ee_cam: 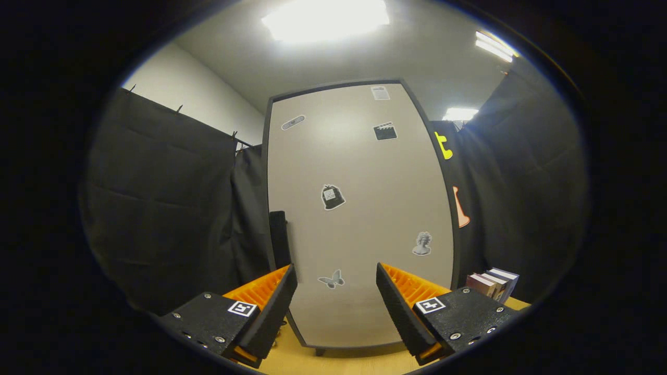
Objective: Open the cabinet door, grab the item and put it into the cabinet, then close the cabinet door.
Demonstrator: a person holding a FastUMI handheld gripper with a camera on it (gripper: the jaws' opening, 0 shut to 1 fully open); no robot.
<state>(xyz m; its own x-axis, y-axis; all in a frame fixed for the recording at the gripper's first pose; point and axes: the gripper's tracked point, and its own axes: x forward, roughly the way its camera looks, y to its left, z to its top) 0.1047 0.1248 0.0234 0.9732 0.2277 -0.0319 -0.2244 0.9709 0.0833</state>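
A tall cabinet (359, 208) stands straight ahead on the wooden table (344, 362). Its pale grey door is closed, has a dark frame and carries several small stickers. A dark vertical handle (279, 237) sits on the door's left edge, just above my left finger. My gripper (336, 284) is open, its fingers spread wide with nothing between them, pointing at the lower part of the door a short way off. A few books (492, 284) stand upright to the right of the cabinet, beyond my right finger.
Black cloth walls close in on the left and right of the cabinet. A white wall and ceiling lights show above. The wooden table runs under the cabinet's small feet.
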